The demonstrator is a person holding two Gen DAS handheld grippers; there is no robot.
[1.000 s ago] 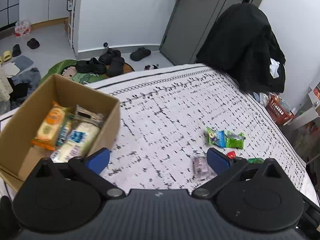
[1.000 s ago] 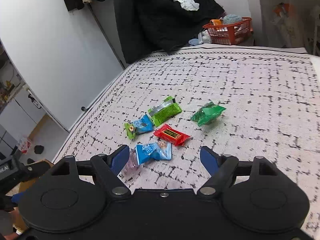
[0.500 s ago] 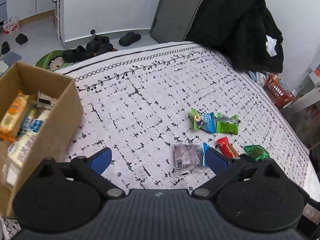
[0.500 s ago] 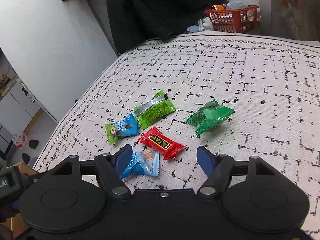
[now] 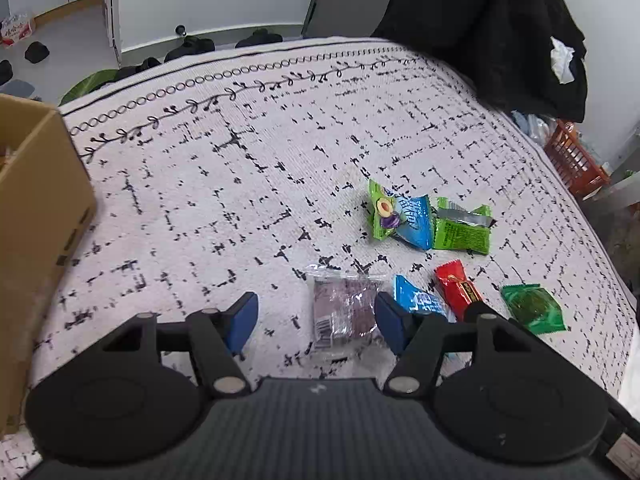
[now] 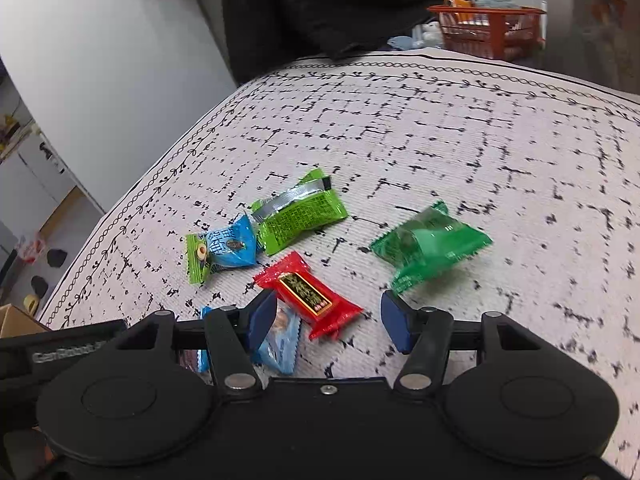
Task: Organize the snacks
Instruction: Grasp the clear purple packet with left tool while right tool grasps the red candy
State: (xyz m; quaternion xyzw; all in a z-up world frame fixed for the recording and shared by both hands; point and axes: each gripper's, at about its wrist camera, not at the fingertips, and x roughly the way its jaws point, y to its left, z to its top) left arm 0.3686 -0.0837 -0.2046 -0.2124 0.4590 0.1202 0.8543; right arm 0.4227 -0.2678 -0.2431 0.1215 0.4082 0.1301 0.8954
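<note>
Item: six wrapped snacks, loose on the patterned table (image 5: pixel 248 168).

Left tool (image 5: pixel 314 322): open, empty. Purple clear packet (image 5: pixel 344 310) lies just ahead, between its fingers toward the right one, long axis running away from the tool.

Right tool (image 6: pixel 328 320): open, empty. Red packet (image 6: pixel 310 294) lies between its fingers nearer the left one, long axis diagonal.

Neighbours: pale blue packet (image 6: pixel 280 340) touching the red, partly under the left finger; dark green packet (image 6: pixel 428 248) just ahead to the right; blue-green packet (image 6: pixel 220 252) and lime packet (image 6: pixel 298 216) beyond.

Cardboard box (image 5: pixel 36 216): far left, nearer the left tool.

Obstruction: crowding of the pale blue packet, likely.
</note>
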